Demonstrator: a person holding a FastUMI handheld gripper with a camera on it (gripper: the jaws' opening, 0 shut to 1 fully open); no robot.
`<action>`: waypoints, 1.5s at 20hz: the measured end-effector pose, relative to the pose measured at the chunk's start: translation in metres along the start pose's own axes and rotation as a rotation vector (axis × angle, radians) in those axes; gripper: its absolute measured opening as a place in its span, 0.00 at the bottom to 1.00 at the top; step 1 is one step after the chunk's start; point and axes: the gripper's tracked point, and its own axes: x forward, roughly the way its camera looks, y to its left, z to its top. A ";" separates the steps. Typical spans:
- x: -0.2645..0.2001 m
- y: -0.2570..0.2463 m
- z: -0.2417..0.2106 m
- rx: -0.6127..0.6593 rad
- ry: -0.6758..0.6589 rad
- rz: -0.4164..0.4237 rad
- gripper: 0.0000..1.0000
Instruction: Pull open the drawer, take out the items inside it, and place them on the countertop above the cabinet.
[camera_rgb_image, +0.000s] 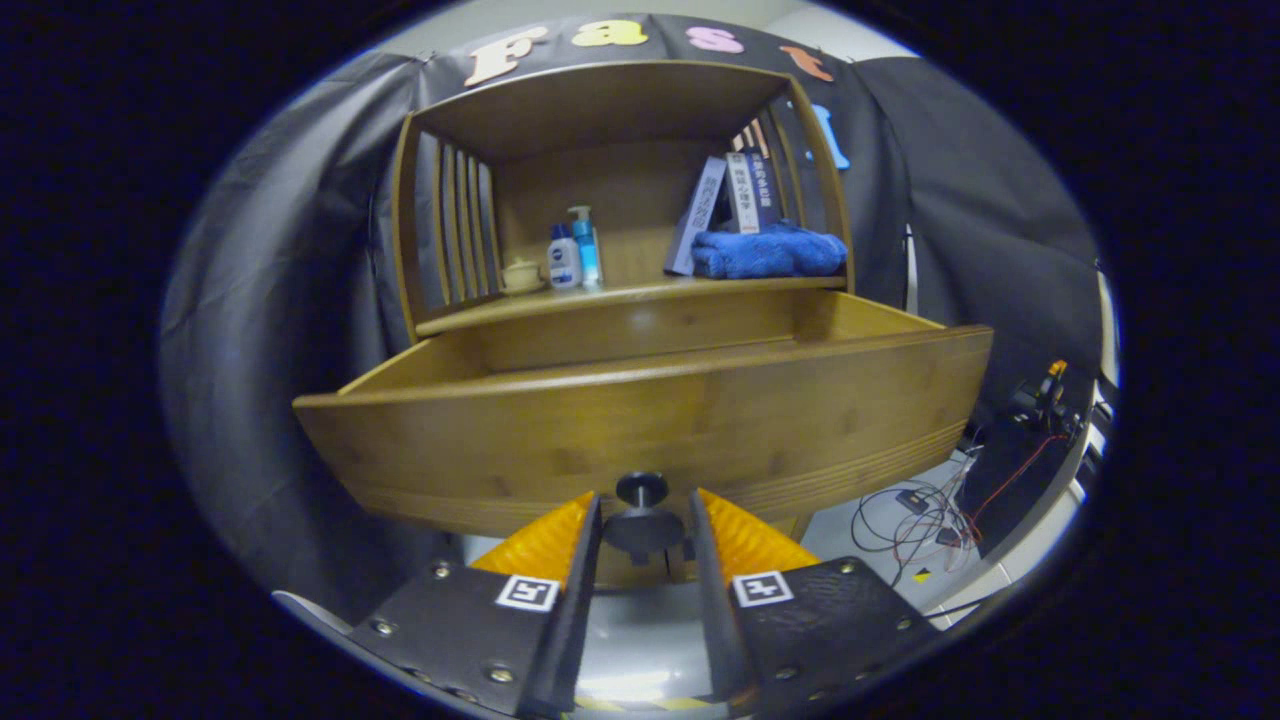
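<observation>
The claw (643, 515) sits low at the front of the cabinet, its two fingers (560, 535) flanking the drawer's dark round knob (641, 490) — one finger on each side, close against the knob's base, though whether both actually press on it cannot be told from this angle. The knob projects from the middle of the drawer front (640, 425), a broad wooden panel with fine grooves along its lower edge. The drawer (850, 315) is pulled well out of the cabinet; its side walls run back to the body, and from this low view its inside is hidden behind the front panel, so its contents cannot be made out. Just above and behind the drawer lies the table (620, 297), the wooden top of the cabinet, under a hutch with slatted sides. On it, toward the left, stand a small cream lidded pot (521, 276), a white bottle with a dark label (563, 258) and a blue pump bottle (586, 245), close together. Toward the right a folded blue towel (768, 252) rests on the table, with a few books (728, 200) leaning behind it. Off to the right, beyond the cabinet, loose cables (925, 515) trail across the floor.
</observation>
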 end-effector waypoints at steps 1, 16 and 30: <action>-0.008 -0.002 0.008 -0.008 0.003 -0.008 0.56; 0.042 0.046 0.112 -0.077 0.251 0.088 1.00; 0.143 -0.006 0.030 -0.011 0.685 -0.071 0.94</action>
